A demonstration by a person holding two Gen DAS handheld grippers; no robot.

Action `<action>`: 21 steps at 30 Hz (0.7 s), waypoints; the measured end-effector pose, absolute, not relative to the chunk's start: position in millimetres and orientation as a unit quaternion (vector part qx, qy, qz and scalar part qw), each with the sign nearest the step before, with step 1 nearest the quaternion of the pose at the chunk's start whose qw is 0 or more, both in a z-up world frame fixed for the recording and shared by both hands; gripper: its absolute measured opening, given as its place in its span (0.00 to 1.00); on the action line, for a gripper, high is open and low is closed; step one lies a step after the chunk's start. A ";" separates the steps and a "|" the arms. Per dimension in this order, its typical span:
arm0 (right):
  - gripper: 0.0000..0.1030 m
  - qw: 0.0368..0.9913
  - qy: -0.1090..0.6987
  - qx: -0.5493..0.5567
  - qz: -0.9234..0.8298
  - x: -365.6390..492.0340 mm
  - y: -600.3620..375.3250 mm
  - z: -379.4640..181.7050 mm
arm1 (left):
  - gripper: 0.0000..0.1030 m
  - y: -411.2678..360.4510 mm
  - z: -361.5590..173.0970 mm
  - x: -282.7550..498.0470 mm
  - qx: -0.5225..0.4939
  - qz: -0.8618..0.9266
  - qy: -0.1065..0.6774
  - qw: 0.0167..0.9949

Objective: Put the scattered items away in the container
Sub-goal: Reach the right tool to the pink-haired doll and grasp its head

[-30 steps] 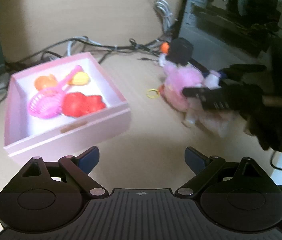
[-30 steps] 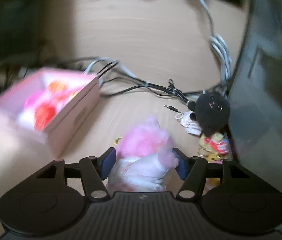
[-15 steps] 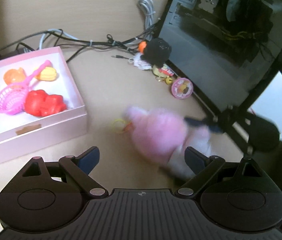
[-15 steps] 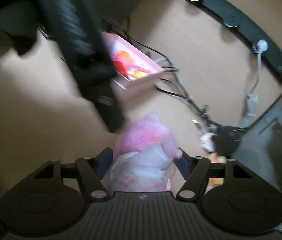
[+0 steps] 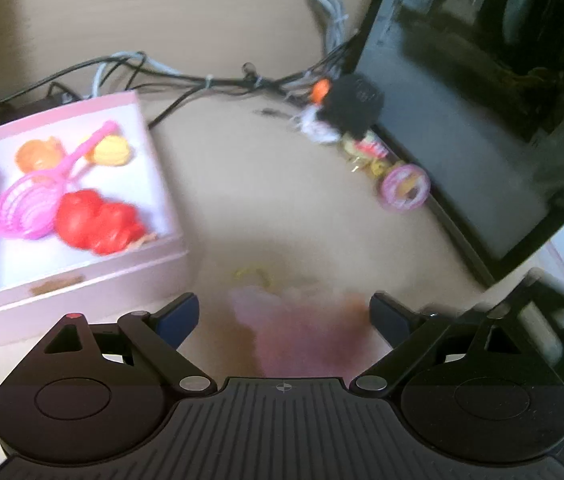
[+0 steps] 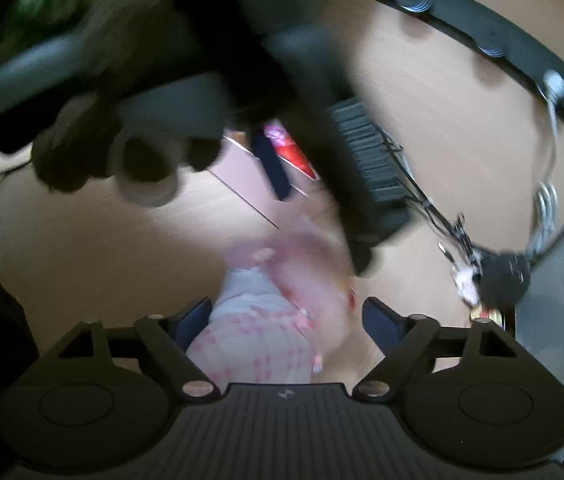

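A pink box [image 5: 81,276] stands at the left of the desk and holds a red toy [image 5: 95,220], a pink scoop [image 5: 29,208] and two orange and yellow toys. A pink plush doll [image 5: 302,332] shows blurred between the fingers of my open left gripper [image 5: 284,316]. In the right wrist view the doll [image 6: 277,320] sits between the fingers of my right gripper [image 6: 286,316], whose jaws stand wide, the right finger clear of it. The other gripper's body [image 6: 241,60] fills the top of that view. A black plush [image 5: 356,104] and a pink ring [image 5: 404,188] lie by the monitor.
A dark monitor [image 5: 482,100] stands at the right. Cables [image 5: 209,80] run along the desk behind the box. A small yellow ring [image 5: 253,274] lies on the desk near the doll. A black power strip [image 6: 482,36] lies at the far desk edge.
The doll has moved from beside the monitor to right under the left gripper. The right gripper's jaws have spread apart from the doll. The left gripper now looms closer over the right view.
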State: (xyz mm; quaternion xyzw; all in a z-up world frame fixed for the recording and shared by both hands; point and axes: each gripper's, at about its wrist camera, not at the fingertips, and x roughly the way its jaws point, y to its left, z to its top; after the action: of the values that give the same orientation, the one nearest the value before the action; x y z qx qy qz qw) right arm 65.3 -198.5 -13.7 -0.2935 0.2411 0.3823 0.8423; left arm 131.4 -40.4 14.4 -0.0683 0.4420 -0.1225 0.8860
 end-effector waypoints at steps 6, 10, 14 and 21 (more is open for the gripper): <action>0.87 0.838 0.316 -0.198 0.399 71.4 -227.6 -2.0 | 0.96 -10.6 9.0 106.4 -0.065 -0.138 0.440 0.885; 0.93 0.832 0.335 -0.166 0.411 68.8 -244.9 8.4 | 0.95 2.2 5.1 88.0 -0.044 -0.154 0.440 0.883; 0.98 0.833 0.344 -0.155 0.405 71.0 -247.2 10.4 | 0.96 12.8 -6.9 82.2 -0.069 -0.143 0.457 0.875; 1.00 0.834 0.369 -0.207 0.353 72.7 -227.7 -20.8 | 0.96 9.3 -12.1 82.0 -0.047 -0.113 0.466 0.876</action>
State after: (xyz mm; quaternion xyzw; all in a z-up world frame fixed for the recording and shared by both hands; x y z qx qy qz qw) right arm 72.7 -227.7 -20.8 -0.2072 0.3695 0.3530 0.8342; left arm 82.0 9.3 -12.1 -0.0466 0.4657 -0.1127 0.8765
